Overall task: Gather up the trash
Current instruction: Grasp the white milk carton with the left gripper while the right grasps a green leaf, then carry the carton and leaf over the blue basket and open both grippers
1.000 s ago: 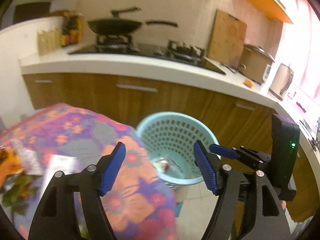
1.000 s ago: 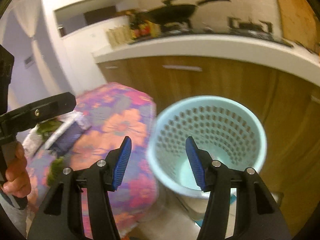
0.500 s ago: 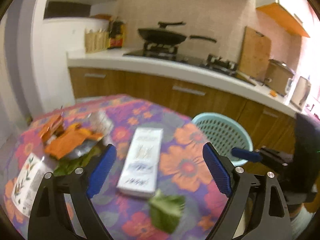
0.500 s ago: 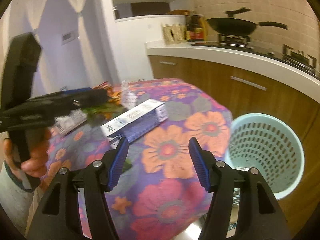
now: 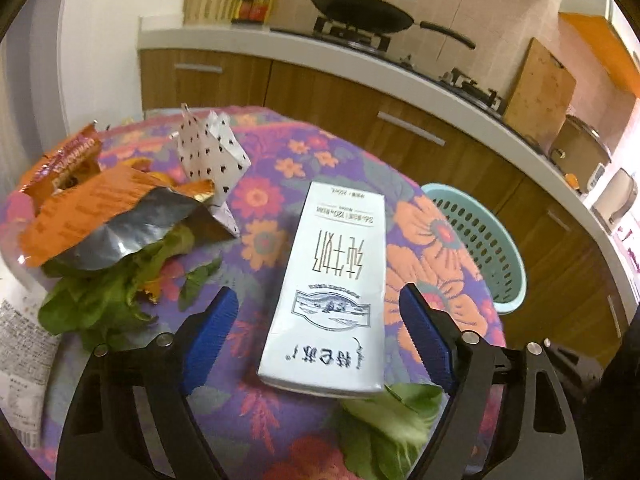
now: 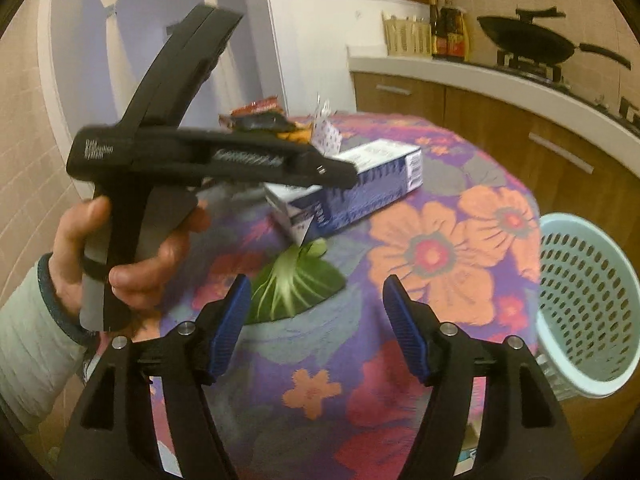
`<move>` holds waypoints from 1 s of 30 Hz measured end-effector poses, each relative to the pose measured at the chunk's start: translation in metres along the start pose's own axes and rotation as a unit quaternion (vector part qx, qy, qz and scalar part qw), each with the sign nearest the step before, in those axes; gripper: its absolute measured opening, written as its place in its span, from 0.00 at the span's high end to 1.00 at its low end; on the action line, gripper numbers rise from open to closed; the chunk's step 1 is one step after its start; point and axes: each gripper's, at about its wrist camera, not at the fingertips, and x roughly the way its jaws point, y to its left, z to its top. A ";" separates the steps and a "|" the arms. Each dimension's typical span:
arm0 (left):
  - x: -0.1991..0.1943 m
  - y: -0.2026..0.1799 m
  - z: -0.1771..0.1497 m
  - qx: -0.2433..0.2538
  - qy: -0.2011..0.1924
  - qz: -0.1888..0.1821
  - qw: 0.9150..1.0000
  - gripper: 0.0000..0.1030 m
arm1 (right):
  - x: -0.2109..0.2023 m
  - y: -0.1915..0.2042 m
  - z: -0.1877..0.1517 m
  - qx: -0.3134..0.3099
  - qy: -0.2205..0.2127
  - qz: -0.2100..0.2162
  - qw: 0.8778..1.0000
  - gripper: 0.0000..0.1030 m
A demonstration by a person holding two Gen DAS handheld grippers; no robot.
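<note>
A white milk carton [image 5: 332, 276] lies flat on the floral tablecloth [image 5: 436, 240]. My left gripper [image 5: 318, 324] straddles its near end; the jaws are closing but the pads stand clear of its sides. From the right wrist view, a hand holds the left gripper [image 6: 340, 172] over the carton [image 6: 360, 188]. My right gripper [image 6: 318, 314] hovers above the cloth, jaws opening, nothing between them. A green leaf [image 6: 292, 280] lies just ahead of it. An orange foil wrapper [image 5: 92, 208], dotted white paper [image 5: 208, 152] and more leaves [image 5: 108, 292] sit at the left.
A light blue perforated basket [image 5: 492, 240] [image 6: 588, 300] stands on the floor past the table's right edge. Behind runs a wooden kitchen counter [image 5: 320, 92] with a black wok [image 5: 360, 12] and a cutting board [image 5: 536, 88]. A printed plastic bag [image 5: 20, 340] lies at the far left.
Both views swung from the basket to the table top. My left gripper came down around the milk carton. My right gripper's jaws spread wider and moved nearer the leaf.
</note>
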 end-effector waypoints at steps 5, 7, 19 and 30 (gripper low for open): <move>0.012 0.000 0.002 -0.003 0.017 -0.009 1.000 0.40 | 0.015 0.006 0.002 0.008 0.021 0.014 1.000 0.35; 0.014 -0.001 0.002 -0.004 0.022 -0.009 1.000 0.42 | 0.019 0.009 0.005 0.008 0.026 0.014 1.000 0.35; 0.020 -0.005 -0.002 -0.005 0.028 -0.008 1.000 0.49 | 0.031 0.018 0.006 0.004 0.030 -0.017 0.999 0.67; 0.006 -0.024 0.002 0.015 0.001 -0.009 1.000 0.51 | 0.020 0.003 -0.001 0.017 0.018 -0.006 1.000 0.86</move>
